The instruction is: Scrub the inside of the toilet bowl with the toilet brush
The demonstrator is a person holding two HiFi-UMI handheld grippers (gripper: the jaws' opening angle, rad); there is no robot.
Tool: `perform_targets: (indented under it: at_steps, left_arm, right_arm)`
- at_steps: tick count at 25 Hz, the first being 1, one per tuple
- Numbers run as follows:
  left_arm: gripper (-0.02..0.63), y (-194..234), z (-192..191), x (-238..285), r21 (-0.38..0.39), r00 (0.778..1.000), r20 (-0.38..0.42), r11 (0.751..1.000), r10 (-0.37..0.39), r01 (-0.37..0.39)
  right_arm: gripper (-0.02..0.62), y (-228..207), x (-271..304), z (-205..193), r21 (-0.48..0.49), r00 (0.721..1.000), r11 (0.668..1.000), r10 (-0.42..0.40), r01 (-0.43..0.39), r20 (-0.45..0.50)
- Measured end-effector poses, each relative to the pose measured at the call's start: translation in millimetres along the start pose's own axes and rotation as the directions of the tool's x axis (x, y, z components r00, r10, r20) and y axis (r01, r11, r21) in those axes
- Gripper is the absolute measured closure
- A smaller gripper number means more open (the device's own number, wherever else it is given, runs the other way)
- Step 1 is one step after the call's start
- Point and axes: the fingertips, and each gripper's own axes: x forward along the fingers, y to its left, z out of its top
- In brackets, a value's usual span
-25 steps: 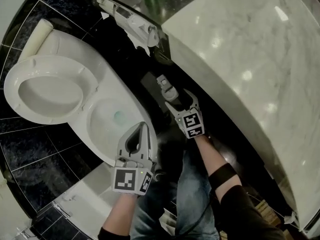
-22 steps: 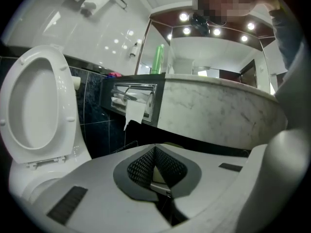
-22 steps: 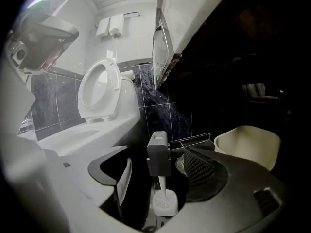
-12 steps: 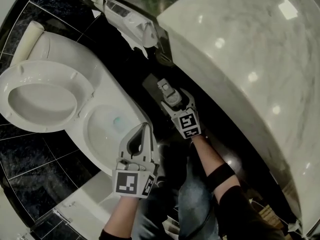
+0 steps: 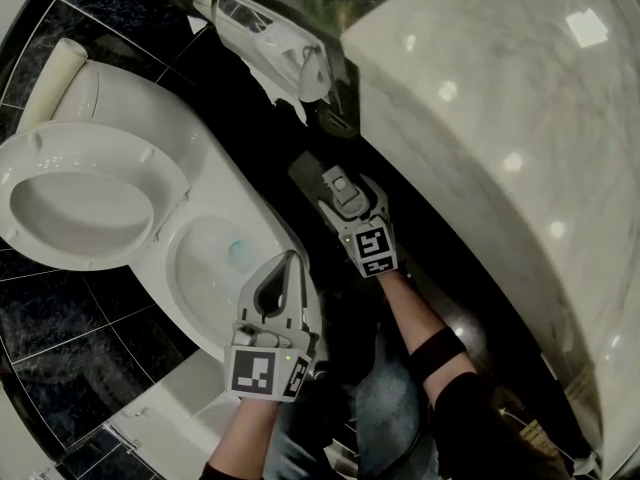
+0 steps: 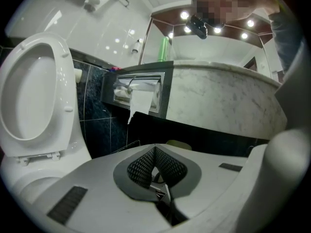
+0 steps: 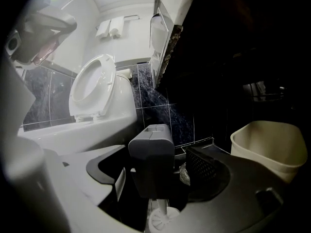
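The white toilet bowl (image 5: 200,240) stands at the left with its seat (image 5: 95,158) raised and blue-tinted water at the bottom. The toilet brush's grey handle (image 5: 338,184) rises from the dark floor beside the bowl. In the right gripper view its block-shaped top (image 7: 150,152) stands over a white disc (image 7: 160,220). My right gripper (image 5: 346,202) (image 7: 156,168) is open around that handle; its jaws have just been opening, and gaps show on both sides. My left gripper (image 5: 290,260) (image 6: 155,150) is shut and empty, just over the bowl's near rim.
A marble counter (image 5: 500,118) curves along the right, dark underneath. A toilet paper dispenser (image 5: 272,46) is set into its end, with a green bottle (image 6: 164,49) on top. A cream waste bin (image 7: 269,147) stands right of the brush. The walls are black tile (image 5: 60,308).
Both grippers have sunk slightly. The brush handle has stayed between the right jaws, and the left gripper's tip now sits a little lower against the bowl's near rim.
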Motion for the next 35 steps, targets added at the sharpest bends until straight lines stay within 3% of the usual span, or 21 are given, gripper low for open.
perform_targets:
  at_steps: [13, 15, 17, 23, 35]
  left_arm:
    - [0.604, 22.2, -2.6, 9.1, -0.019, 0.999, 0.009, 0.999, 0.040, -0.040]
    - [0.604, 23.0, -4.8, 9.7, -0.022, 0.999, 0.008, 0.999, 0.041, -0.041]
    - [0.604, 23.8, -6.6, 10.3, -0.023, 0.999, 0.008, 0.999, 0.042, -0.042]
    - [0.604, 28.3, -12.9, 9.8, -0.025, 0.999, 0.000, 0.999, 0.047, -0.047]
    - [0.604, 29.1, -13.4, 4.8, -0.030, 0.999, 0.001, 0.998, 0.052, -0.051]
  right_arm:
    - [0.186, -1.8, 36.1, -3.5, -0.025, 1.000, 0.999, -0.023, 0.022, -0.008]
    - [0.245, -1.8, 37.4, -5.0, -0.038, 1.000, 0.999, -0.026, 0.025, -0.012]
    - [0.347, -4.3, 37.7, -4.6, -0.059, 0.999, 0.997, -0.046, 0.045, -0.012]
    - [0.347, -9.9, 35.3, -3.8, -0.057, 0.996, 0.994, -0.089, 0.089, -0.005]
    - [0.345, -7.2, 26.7, 17.0, -0.057, 0.996, 0.994, -0.087, 0.089, 0.026]
